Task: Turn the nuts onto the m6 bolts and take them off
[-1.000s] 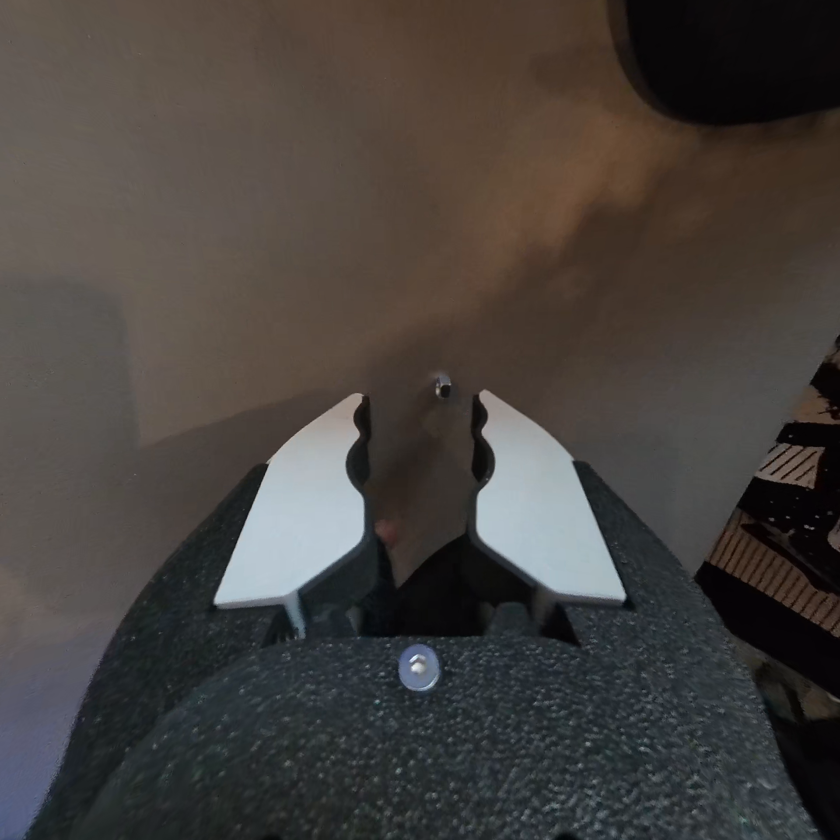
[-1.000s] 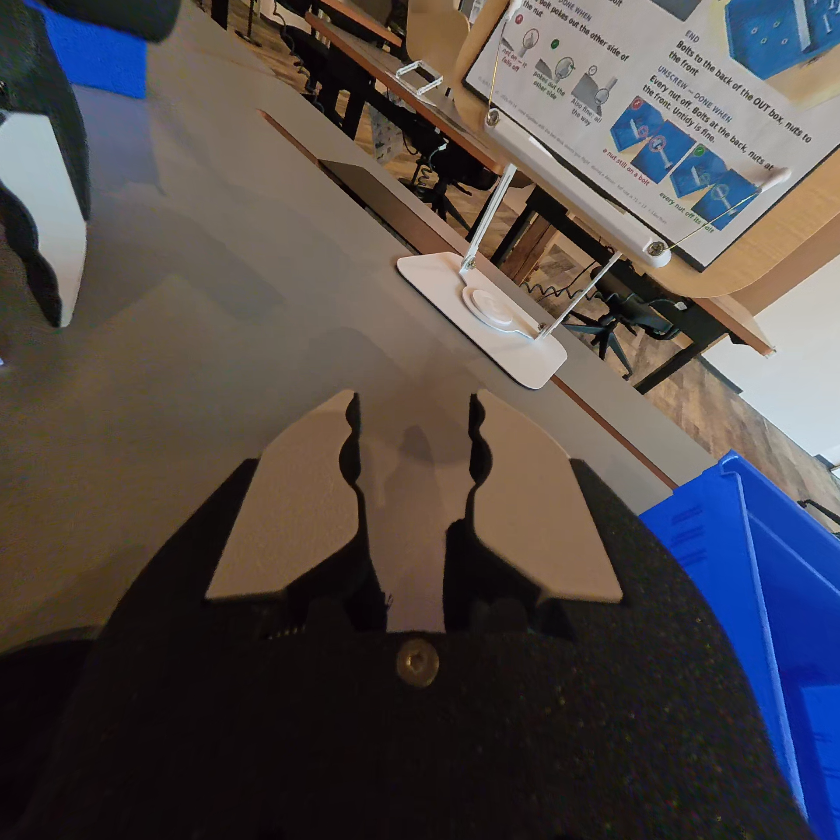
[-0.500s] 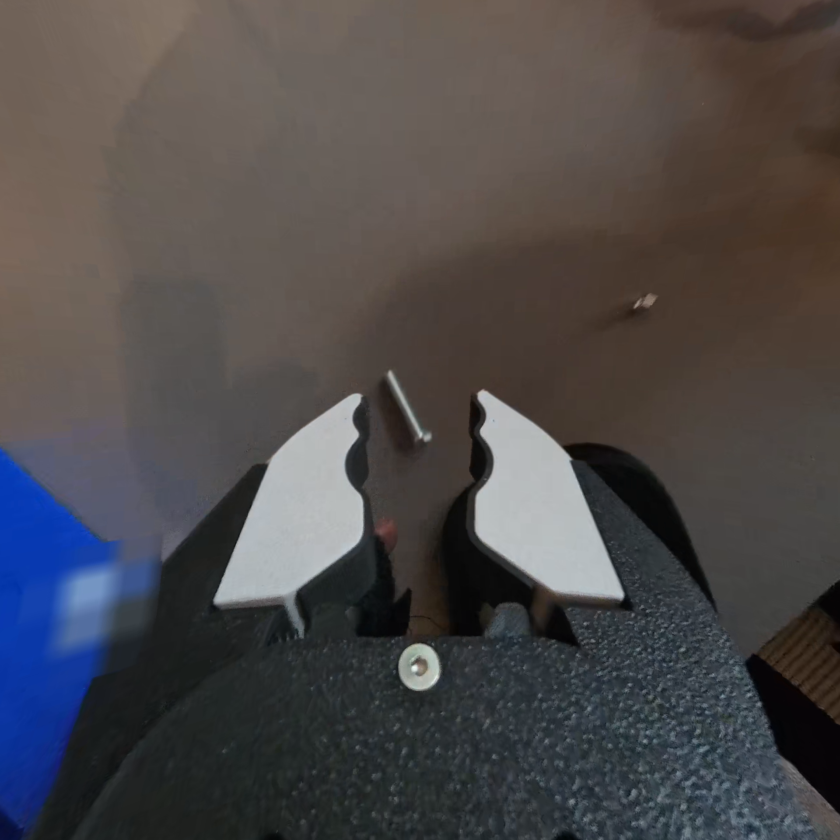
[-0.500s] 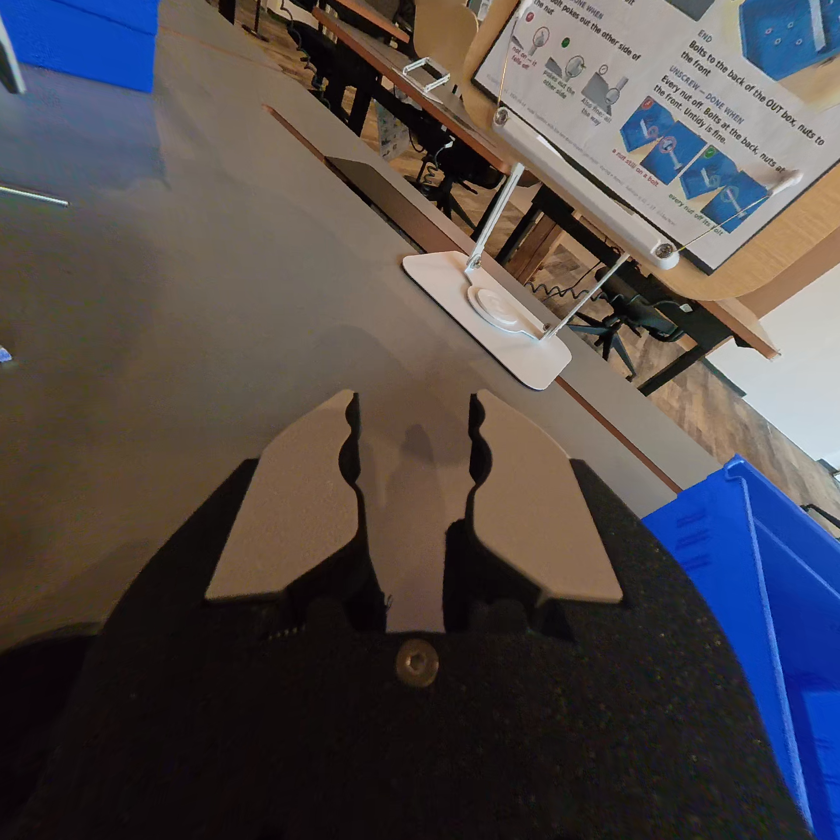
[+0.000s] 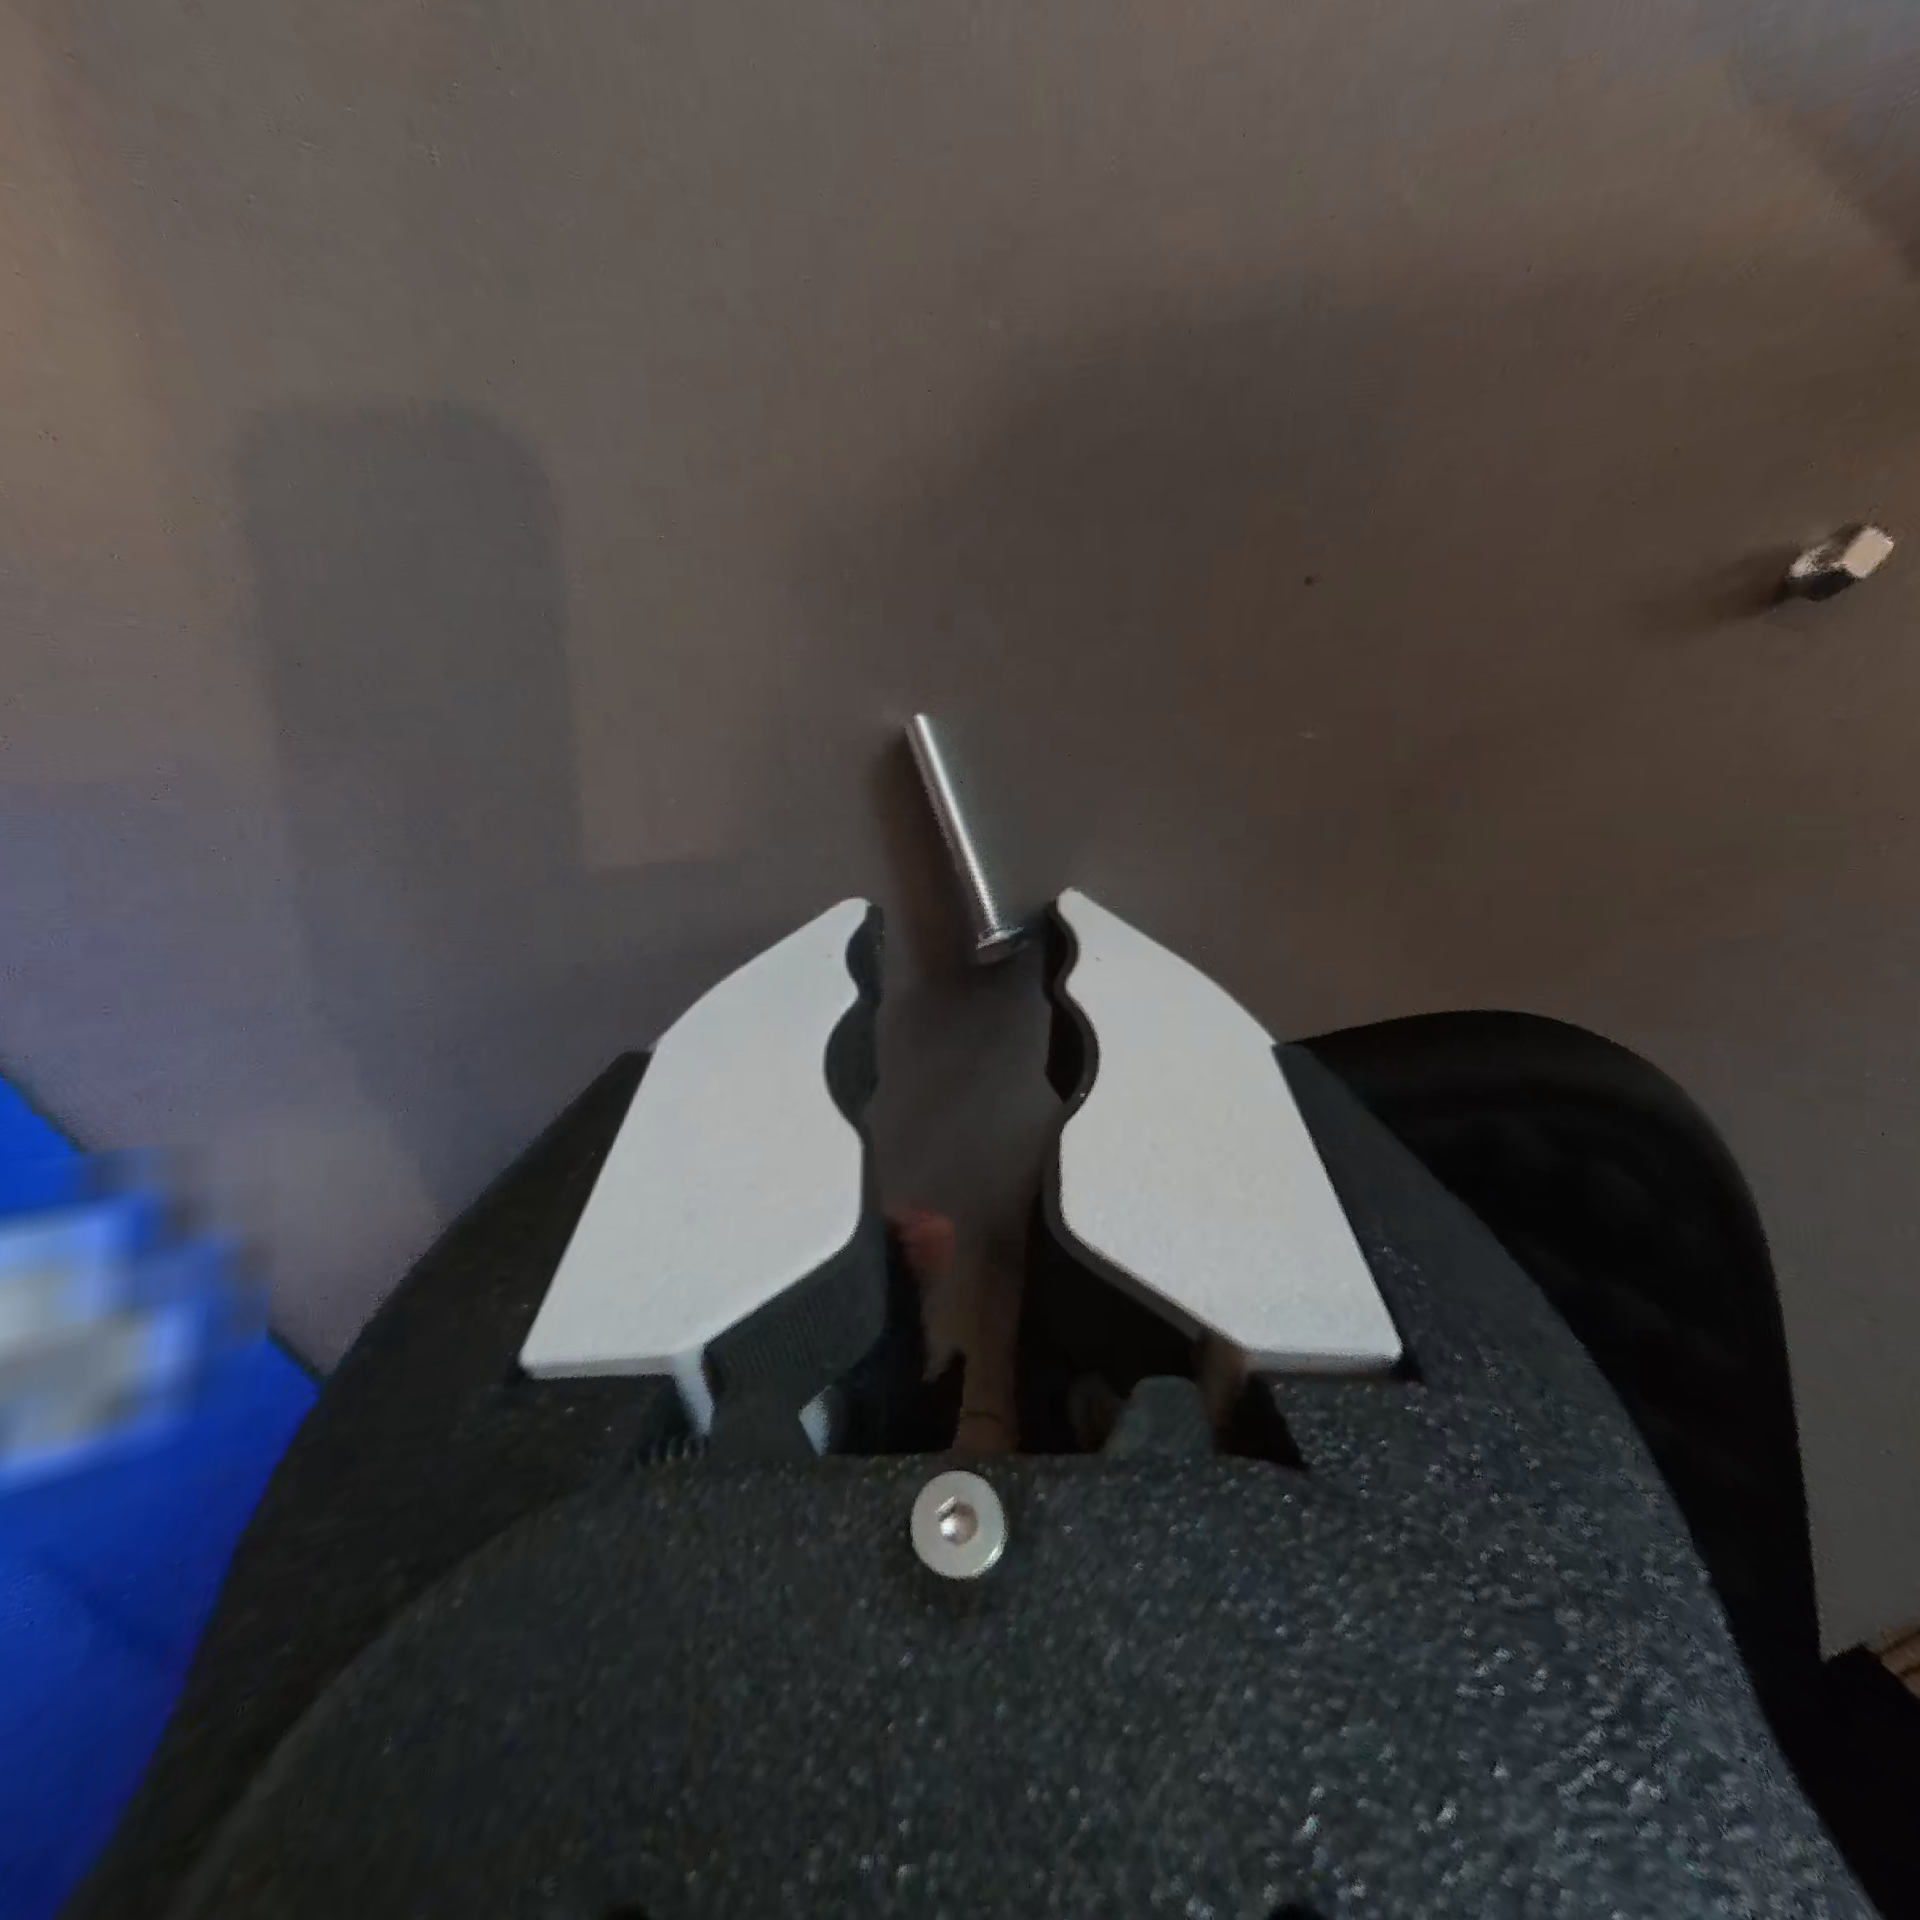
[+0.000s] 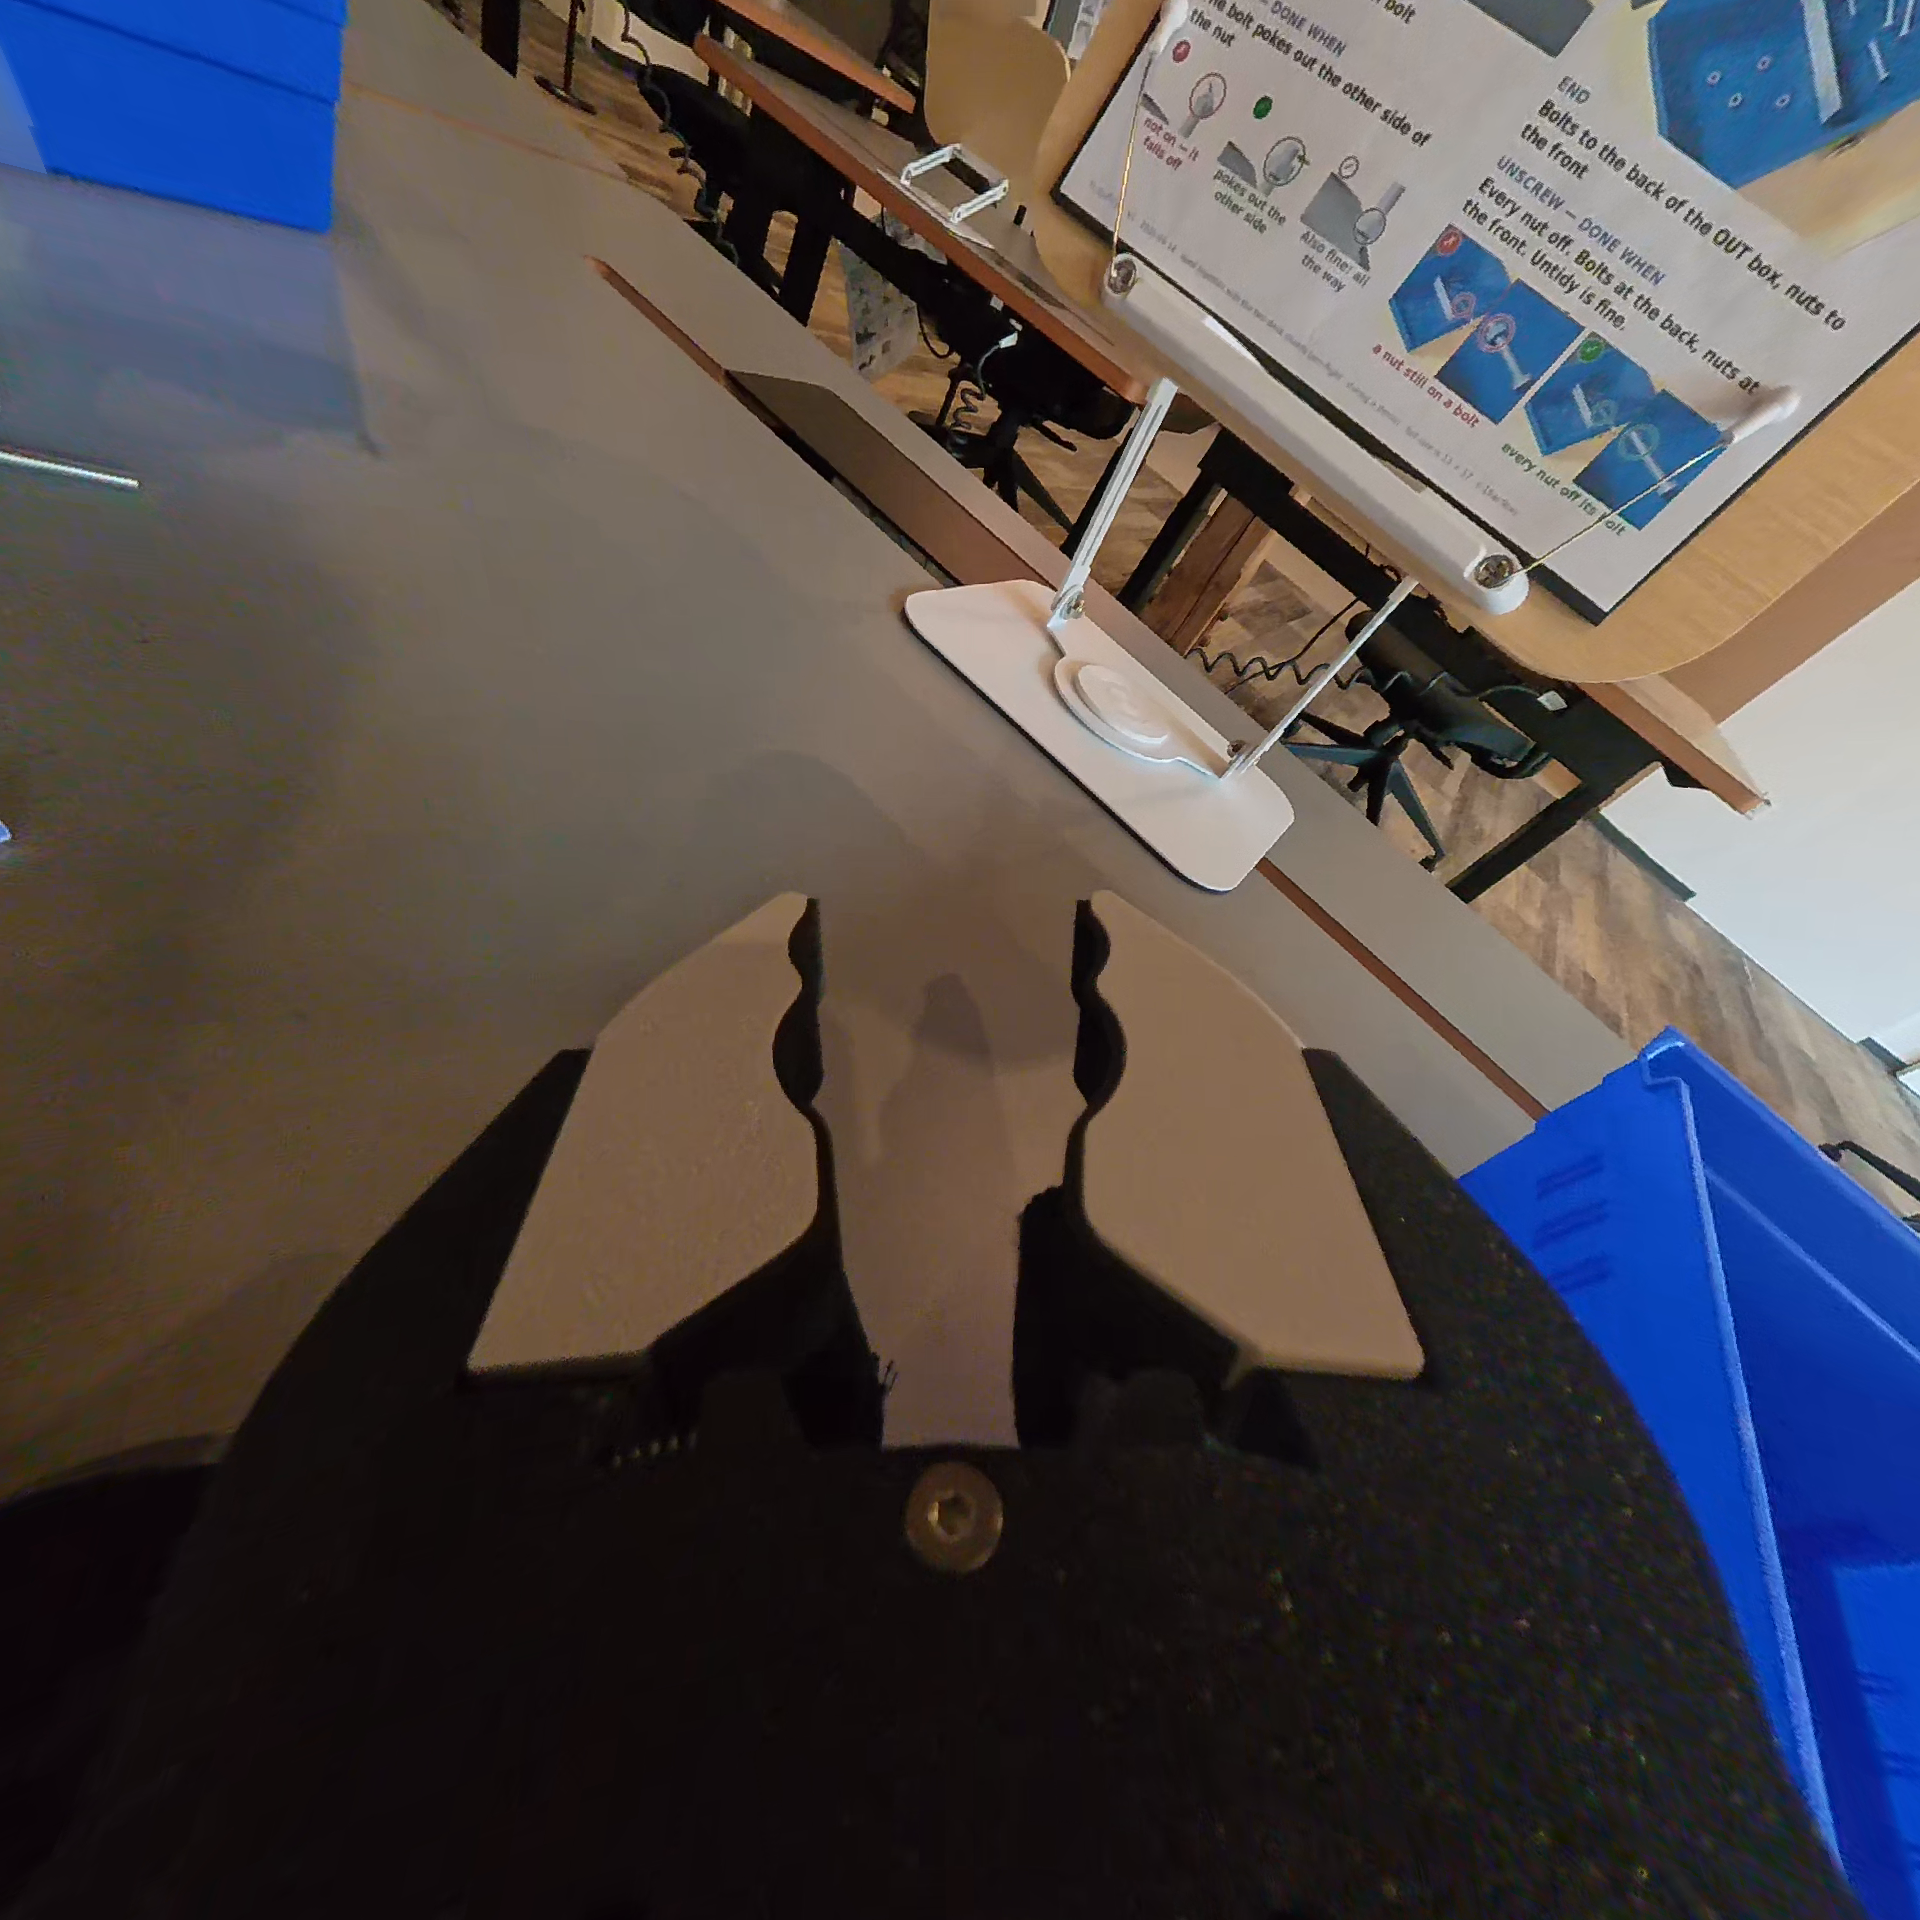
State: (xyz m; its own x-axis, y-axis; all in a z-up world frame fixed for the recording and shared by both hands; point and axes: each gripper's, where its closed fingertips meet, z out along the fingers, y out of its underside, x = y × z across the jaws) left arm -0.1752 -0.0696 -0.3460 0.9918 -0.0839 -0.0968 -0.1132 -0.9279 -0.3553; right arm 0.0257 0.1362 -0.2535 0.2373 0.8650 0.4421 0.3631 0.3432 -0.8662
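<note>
Left wrist view is showing the left gripper (image 5: 966, 920), narrower than a moment ago yet gripping nothing, closing around the bolt (image 5: 954, 842) lying on the table (image 5: 1039, 416), the nut (image 5: 1839, 563) sitting far right, right gripper (image 6: 943, 914) waiting open.

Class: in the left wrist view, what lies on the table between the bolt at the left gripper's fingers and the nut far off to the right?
Nothing: between the bolt and the nut, the left wrist view shows only bare grey table.
</note>
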